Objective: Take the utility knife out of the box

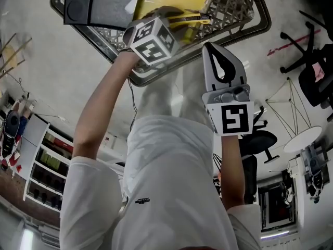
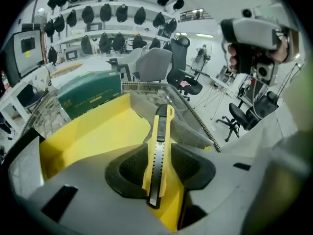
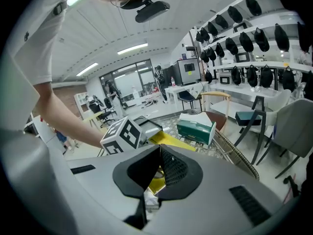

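– Where the utility knife (image 2: 157, 165) is looked for, is it found inside the box?
– It is seen lengthwise between the jaws of the left gripper (image 2: 159, 148), slider face toward the camera, over the open yellow box (image 2: 93, 131); its far end is angled upward past the box's edge. Whether its underside is touched by the box cannot be told.
– How are those jaws set?
– They are clenched on the knife: a pad is pressed against each narrow side of it.
– And what is the box kept in?
– It is held in a wire basket (image 1: 234, 7), where a green tissue box (image 2: 90, 94) is stood just beside it.
– Is anything carried by the right gripper (image 3: 160, 148)?
– Nothing is caught there. Its jaws are closed together at the tips, and it is held at the basket's rim in the head view, apart from the knife. The left gripper's marker cube (image 3: 122, 136) is seen from it over the basket.
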A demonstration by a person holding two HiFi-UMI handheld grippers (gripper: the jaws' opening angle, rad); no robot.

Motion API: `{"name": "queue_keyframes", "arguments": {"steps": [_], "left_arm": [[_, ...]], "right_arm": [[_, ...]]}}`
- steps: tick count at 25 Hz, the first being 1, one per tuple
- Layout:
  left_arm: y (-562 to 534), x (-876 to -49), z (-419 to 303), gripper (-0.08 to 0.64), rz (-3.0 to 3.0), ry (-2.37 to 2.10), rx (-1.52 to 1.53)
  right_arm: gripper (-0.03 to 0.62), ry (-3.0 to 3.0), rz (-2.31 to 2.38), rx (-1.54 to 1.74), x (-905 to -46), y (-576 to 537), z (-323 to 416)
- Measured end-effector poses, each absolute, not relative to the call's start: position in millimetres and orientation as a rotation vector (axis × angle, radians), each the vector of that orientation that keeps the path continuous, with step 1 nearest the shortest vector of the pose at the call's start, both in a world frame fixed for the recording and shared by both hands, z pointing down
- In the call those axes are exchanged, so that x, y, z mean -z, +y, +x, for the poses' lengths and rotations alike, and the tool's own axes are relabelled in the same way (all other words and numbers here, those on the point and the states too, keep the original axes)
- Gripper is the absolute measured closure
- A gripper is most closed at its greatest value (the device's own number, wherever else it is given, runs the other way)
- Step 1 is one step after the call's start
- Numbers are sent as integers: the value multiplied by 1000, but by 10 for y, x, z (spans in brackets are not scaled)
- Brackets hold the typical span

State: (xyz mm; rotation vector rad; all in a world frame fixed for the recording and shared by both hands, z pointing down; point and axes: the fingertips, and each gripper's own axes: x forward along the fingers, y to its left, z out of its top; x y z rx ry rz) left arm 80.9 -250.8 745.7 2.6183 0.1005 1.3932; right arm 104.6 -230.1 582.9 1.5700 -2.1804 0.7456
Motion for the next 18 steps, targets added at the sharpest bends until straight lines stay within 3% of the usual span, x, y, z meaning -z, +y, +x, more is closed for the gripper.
{"name": "queue_keyframes", "arguments": {"steps": [18], "left_arm": [[-2465, -7385, 787, 453, 2624, 71, -1489]], "right_arm": [[592, -2199, 1583, -716, -5697, -2144, 1003]]}}
